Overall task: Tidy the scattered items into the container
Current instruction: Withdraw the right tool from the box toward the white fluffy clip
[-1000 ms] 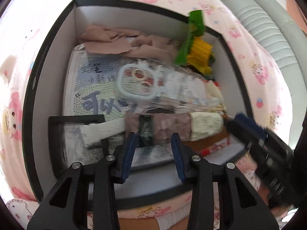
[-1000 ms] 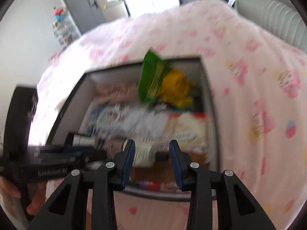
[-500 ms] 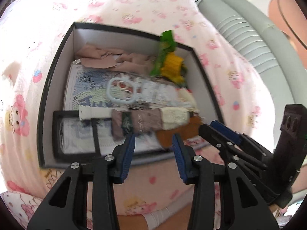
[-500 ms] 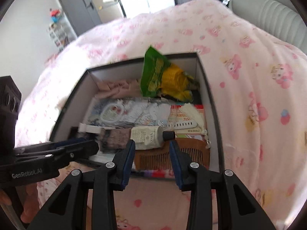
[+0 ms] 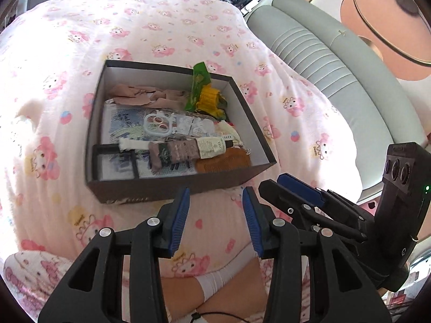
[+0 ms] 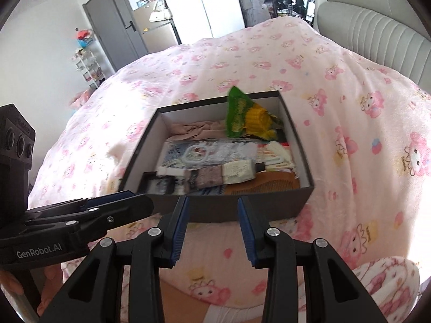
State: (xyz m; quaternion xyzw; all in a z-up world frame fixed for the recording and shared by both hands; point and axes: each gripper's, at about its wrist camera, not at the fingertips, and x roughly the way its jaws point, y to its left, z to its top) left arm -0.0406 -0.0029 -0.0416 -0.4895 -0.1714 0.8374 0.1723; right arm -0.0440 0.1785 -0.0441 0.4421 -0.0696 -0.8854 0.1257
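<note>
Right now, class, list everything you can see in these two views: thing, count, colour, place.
box: one, dark outside, white inside, on the blanket
blanket: one, pink cartoon print, under the box
green packet: one, standing at the box's far right corner
yellow item: one, beside the packet
beige cloth: crumpled, along the far wall
white ring: one, box middle
cream tube: one, dark cap, near front
brown comb: one, front right corner
grey headboard: one, padded, right of blanket
left gripper: black, blue pads, open, empty
right gripper: same, open, empty
</note>
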